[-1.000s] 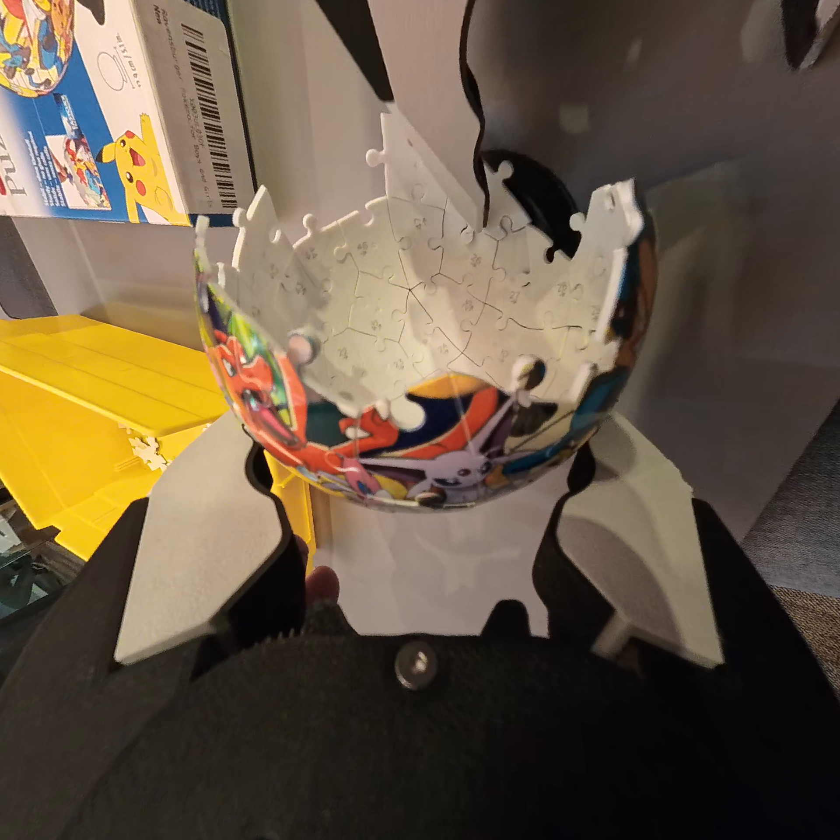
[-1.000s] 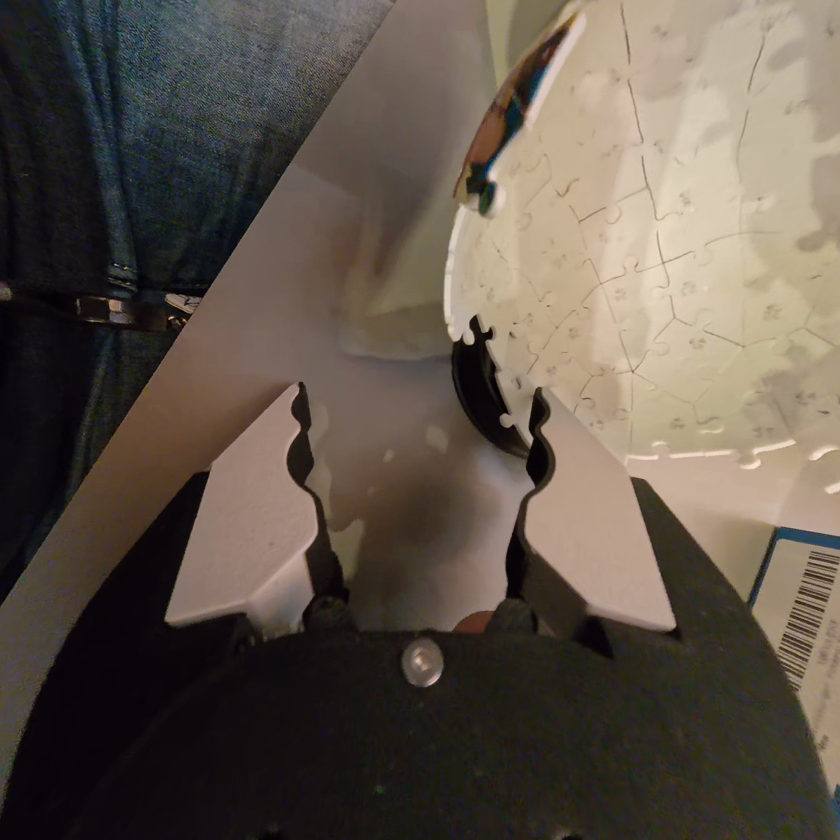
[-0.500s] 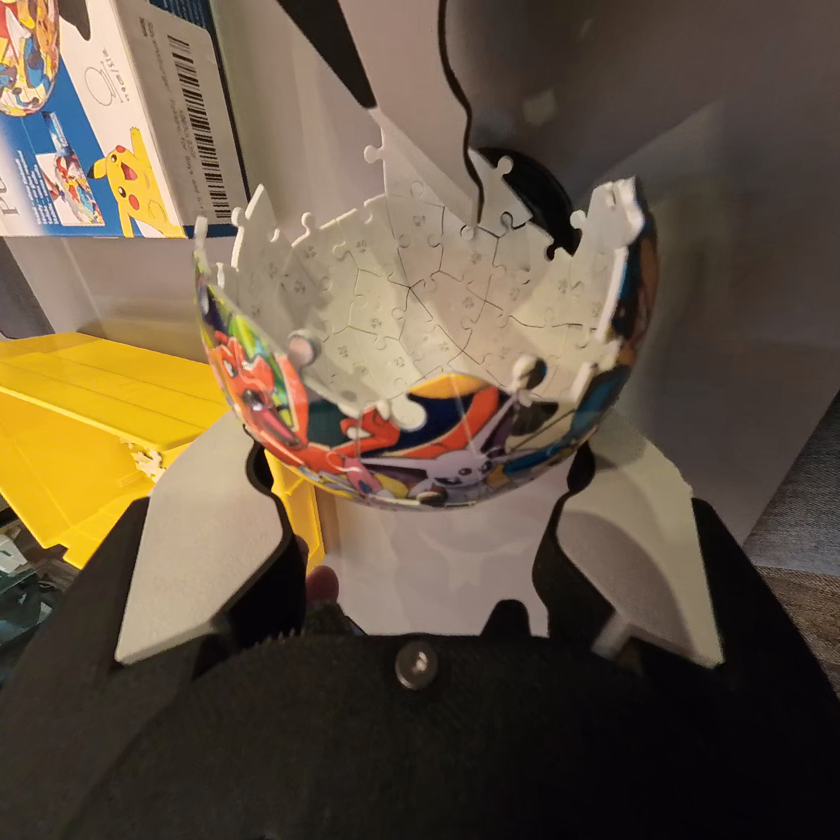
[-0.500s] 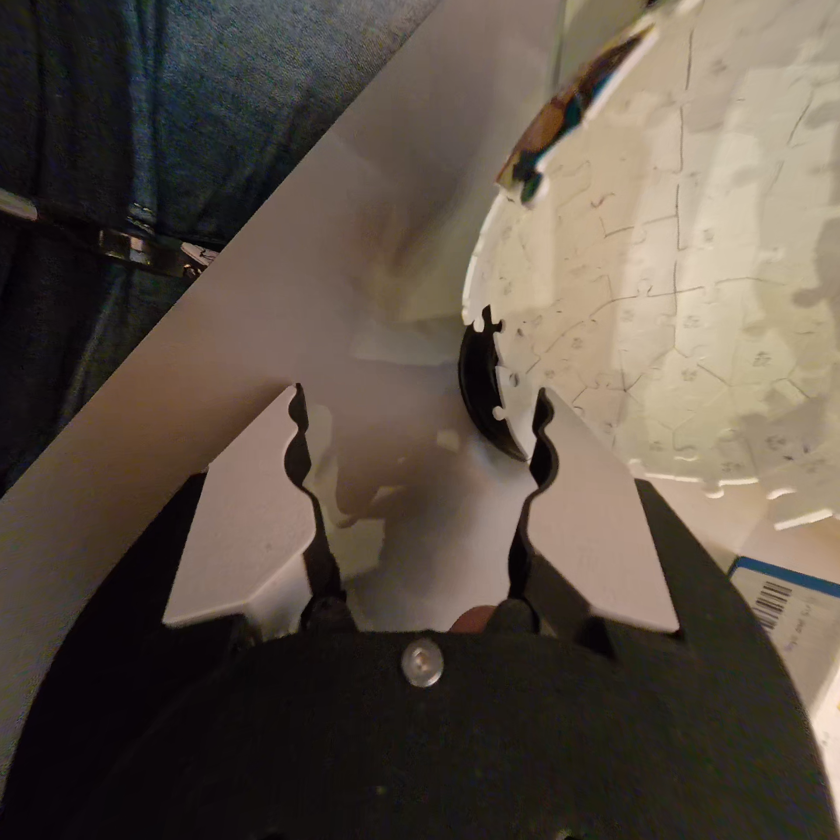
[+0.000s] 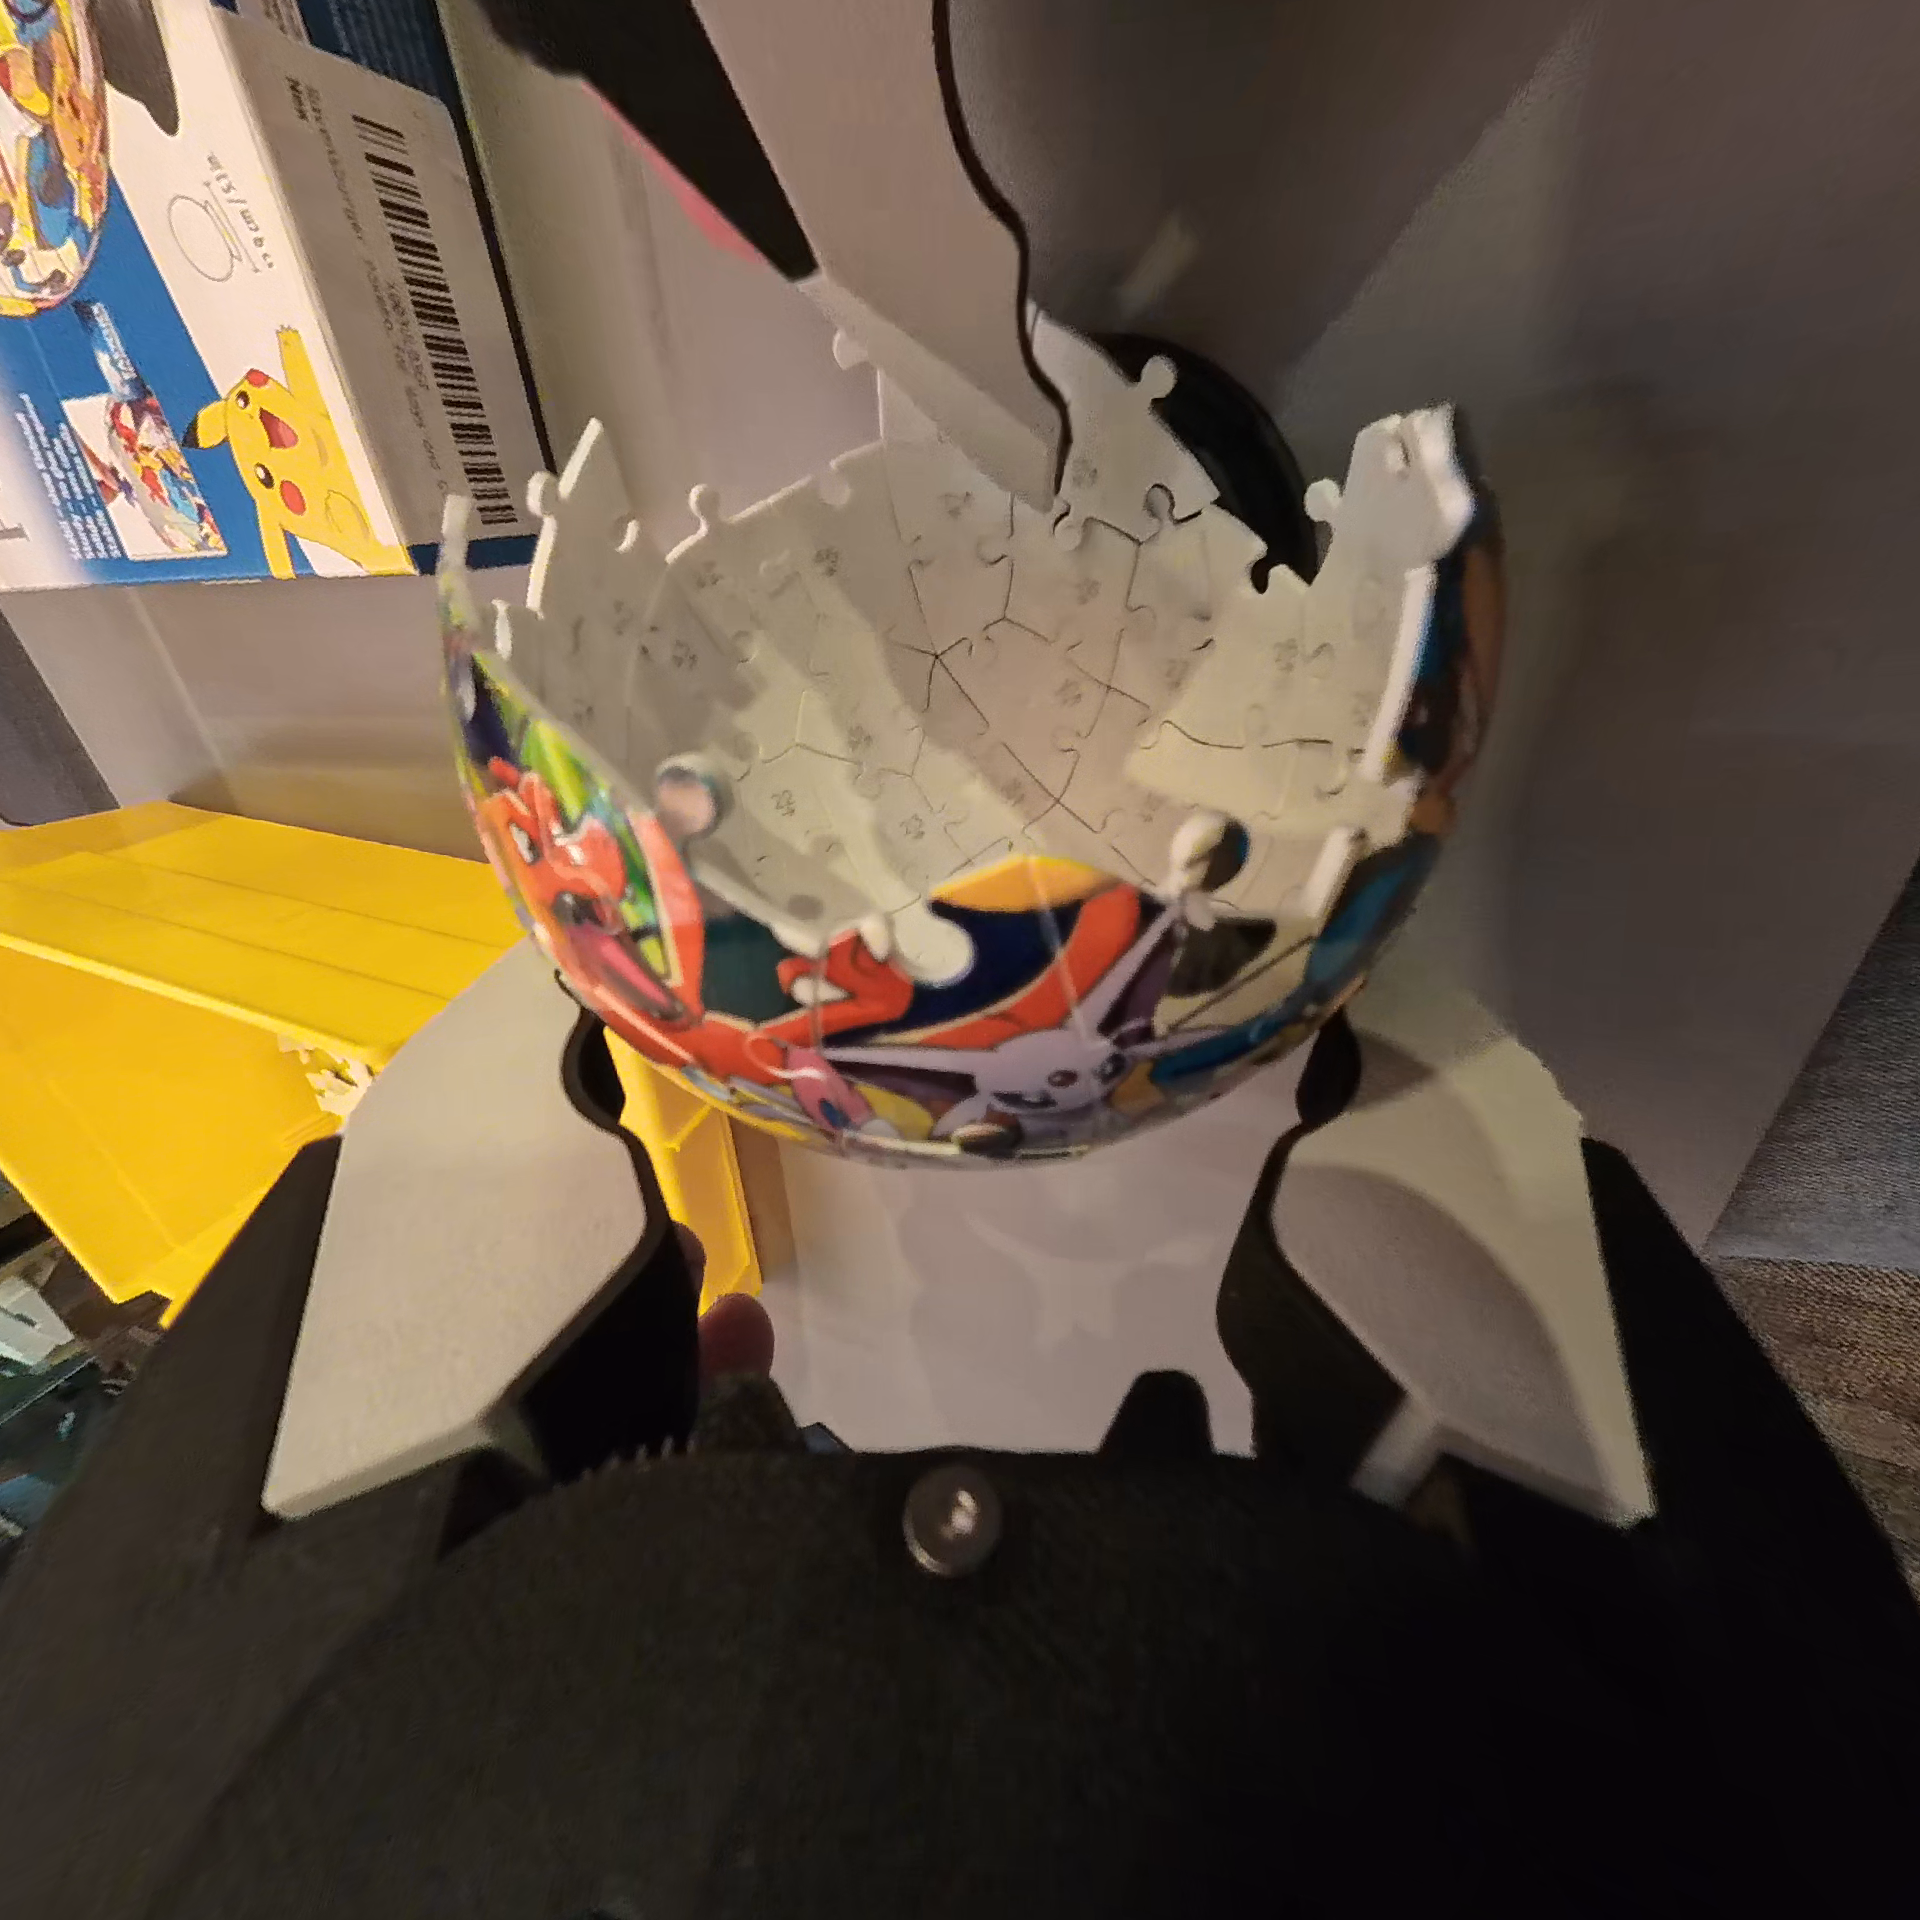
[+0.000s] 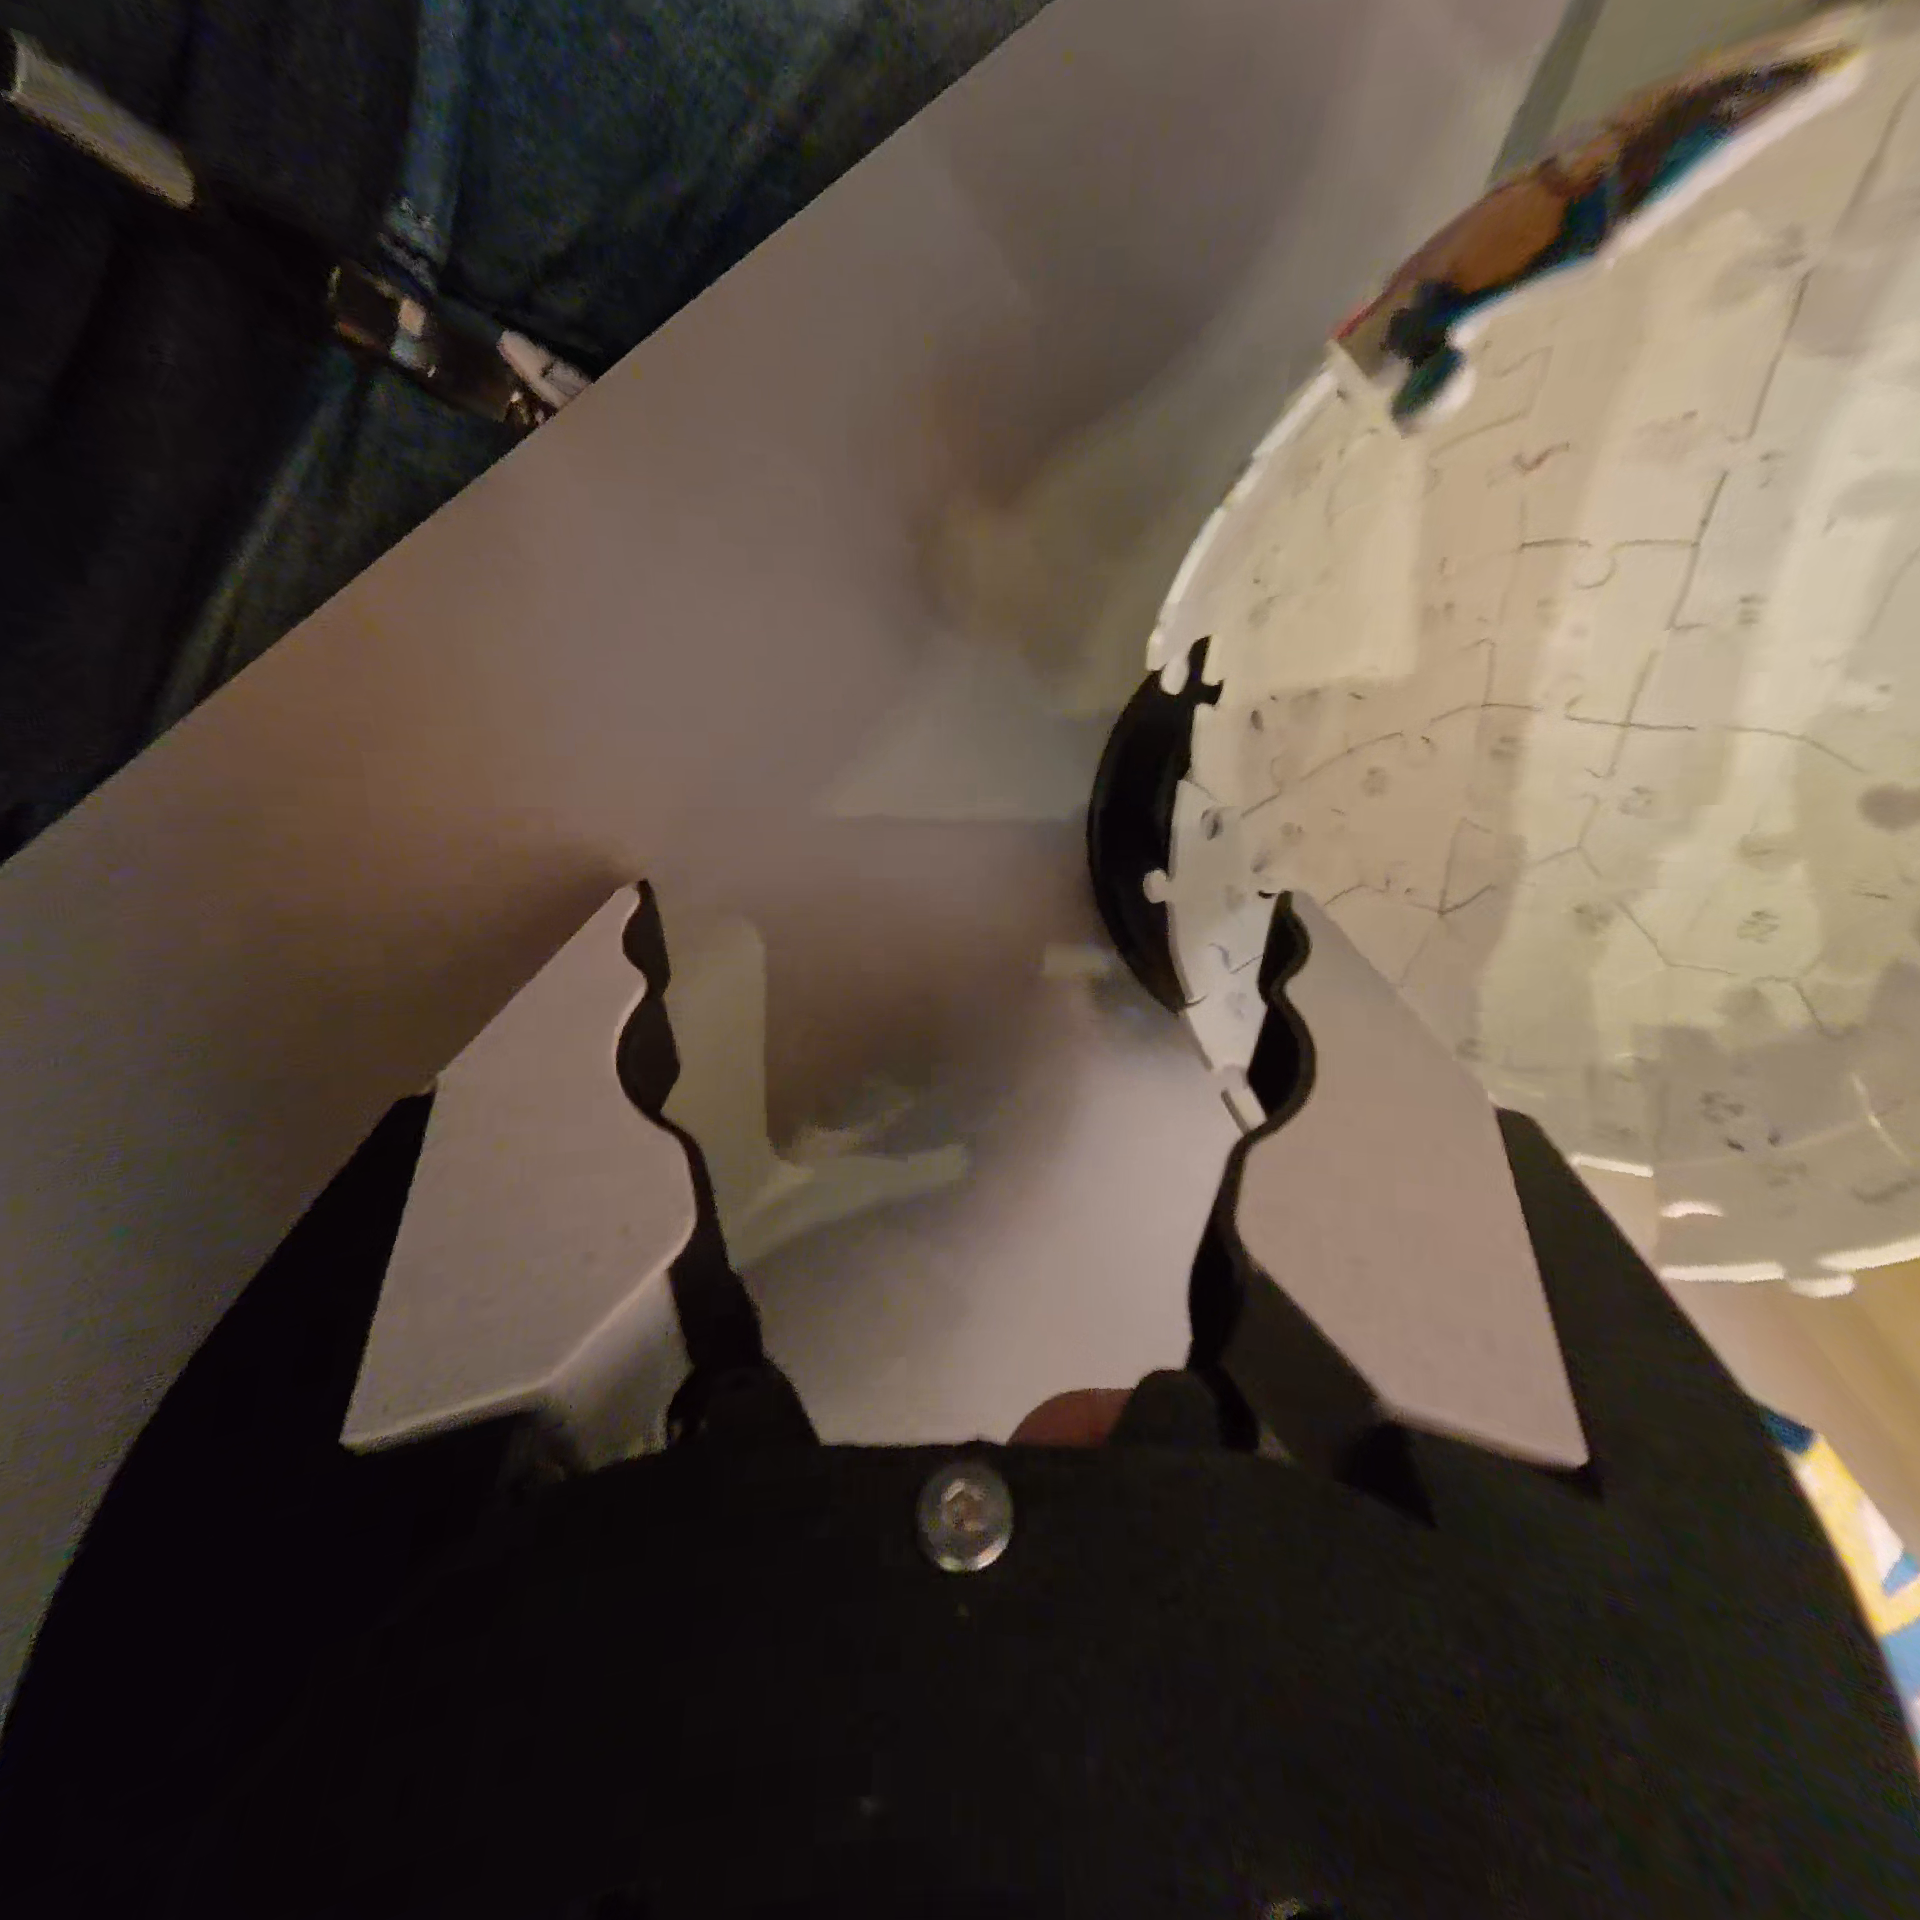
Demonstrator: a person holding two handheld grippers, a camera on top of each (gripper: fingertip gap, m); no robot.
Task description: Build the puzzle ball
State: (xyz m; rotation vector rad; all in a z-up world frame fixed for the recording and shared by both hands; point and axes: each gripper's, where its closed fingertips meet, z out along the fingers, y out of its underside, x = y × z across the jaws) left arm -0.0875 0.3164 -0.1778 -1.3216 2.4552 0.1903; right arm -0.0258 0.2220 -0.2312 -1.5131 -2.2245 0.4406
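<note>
Half-built puzzle ball (image 5: 966,831), an open bowl on the white worktop (image 5: 1039,1299); left hand-held gripper (image 5: 961,1039) spread beneath it, right hand-held gripper (image 6: 961,904) spread, one finger inside the rim. Probably light, brittle: support low

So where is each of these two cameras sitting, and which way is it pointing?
Left wrist view: sits on the left gripper, looking forward along its open fingers at the half-built puzzle ball; a fingertip peeks between the fingers.
Right wrist view: sits on the right gripper, looking across the white table toward the person's denim clothing; its right finger overlaps the ball's rim.
Shared: the puzzle ball, the black stand beside it, and the table.
</note>
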